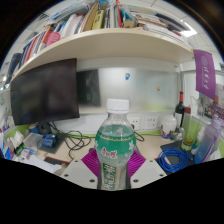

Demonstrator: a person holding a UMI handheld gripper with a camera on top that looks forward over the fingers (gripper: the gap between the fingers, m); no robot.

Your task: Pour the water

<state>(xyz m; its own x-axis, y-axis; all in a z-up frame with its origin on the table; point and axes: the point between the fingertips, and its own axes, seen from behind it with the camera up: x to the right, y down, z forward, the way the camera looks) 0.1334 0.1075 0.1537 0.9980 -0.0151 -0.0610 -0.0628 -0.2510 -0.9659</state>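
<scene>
A clear plastic water bottle with a white cap and a green and red label stands upright between my fingers. Both magenta pads press against its sides, so my gripper is shut on the bottle. The bottle is held above the white desk. Its lower part is hidden below the fingers. No cup or other vessel for water shows near the bottle.
A dark monitor stands to the left, with cables and clutter below it. A shelf of books runs overhead. On the right stand a dark bottle, a green container and a blue object.
</scene>
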